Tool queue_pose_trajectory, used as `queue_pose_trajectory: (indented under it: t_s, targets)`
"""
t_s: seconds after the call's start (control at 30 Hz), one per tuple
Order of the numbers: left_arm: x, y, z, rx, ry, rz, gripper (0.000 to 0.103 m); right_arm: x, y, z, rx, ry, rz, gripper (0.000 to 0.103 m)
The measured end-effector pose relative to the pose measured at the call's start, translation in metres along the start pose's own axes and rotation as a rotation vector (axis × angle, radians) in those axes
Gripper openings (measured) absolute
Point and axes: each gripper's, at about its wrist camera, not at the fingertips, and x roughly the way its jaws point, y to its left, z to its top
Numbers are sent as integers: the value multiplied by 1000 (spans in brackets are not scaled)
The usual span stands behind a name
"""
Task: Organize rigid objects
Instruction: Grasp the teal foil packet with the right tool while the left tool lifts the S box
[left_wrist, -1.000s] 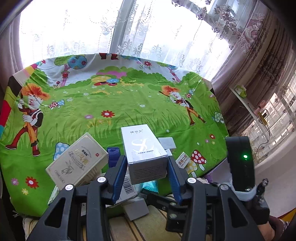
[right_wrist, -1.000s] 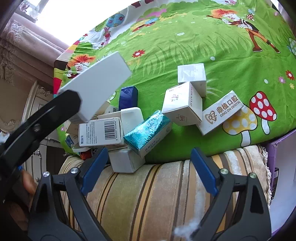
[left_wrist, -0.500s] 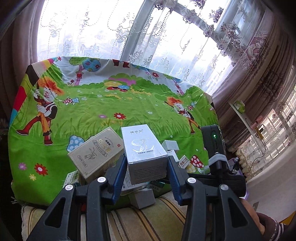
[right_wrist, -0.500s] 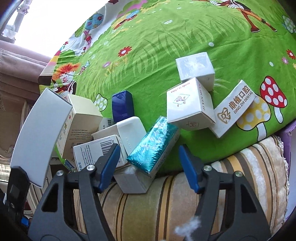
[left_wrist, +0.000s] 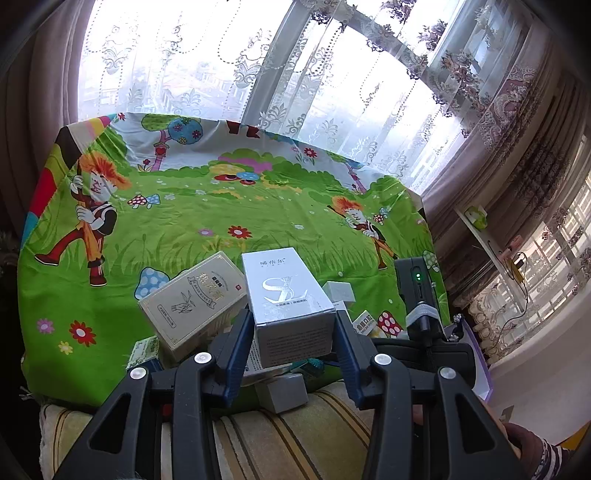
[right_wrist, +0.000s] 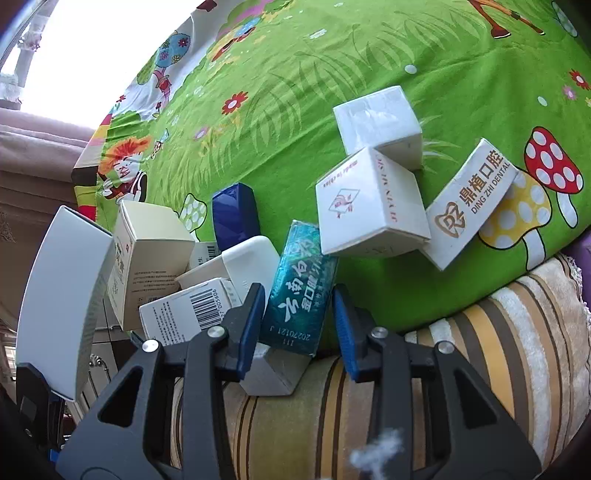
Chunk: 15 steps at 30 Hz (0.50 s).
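Lace curtains filter bright daylight over a bed spread with a green cartoon-meadow sheet (left_wrist: 221, 229), and along its near edge, by a striped beige blanket (right_wrist: 461, 369), sits a jumble of small cartons. Most of the sheet is bare; nothing looks lined up or stacked with any care, so I'd say the sorting has barely begun.

The left gripper (left_wrist: 293, 343) is clamped on a tall silver-white cardboard box (left_wrist: 288, 299), held up off the pile with both blue pads against its sides. The right gripper (right_wrist: 299, 321) is down at the heap, its jaws closing around a teal foil-wrapped toothpaste carton (right_wrist: 301, 288); the carton sits between the pads, but a sliver of gap shows on each side, so it isn't gripped yet.

Left in the clutter: a cream box with gold lettering (left_wrist: 192, 299) leaning against the silver one, a dark blue box (right_wrist: 234, 214), a white barcoded carton (right_wrist: 184, 306), a white cube-shaped box (right_wrist: 369, 206) tipped against another plain white box (right_wrist: 376, 122), and a white dental-branded carton (right_wrist: 469, 203) on the mushroom print. All of these need placing, as I judge it, so nearly everything remains.
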Motion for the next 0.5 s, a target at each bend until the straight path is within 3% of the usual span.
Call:
queue_pose_trajectory:
  t_s: [0.5]
  targets:
    - [-11,8,-14,-42,-28,-6,45,-33,-2,-17,-69,-47,89,41]
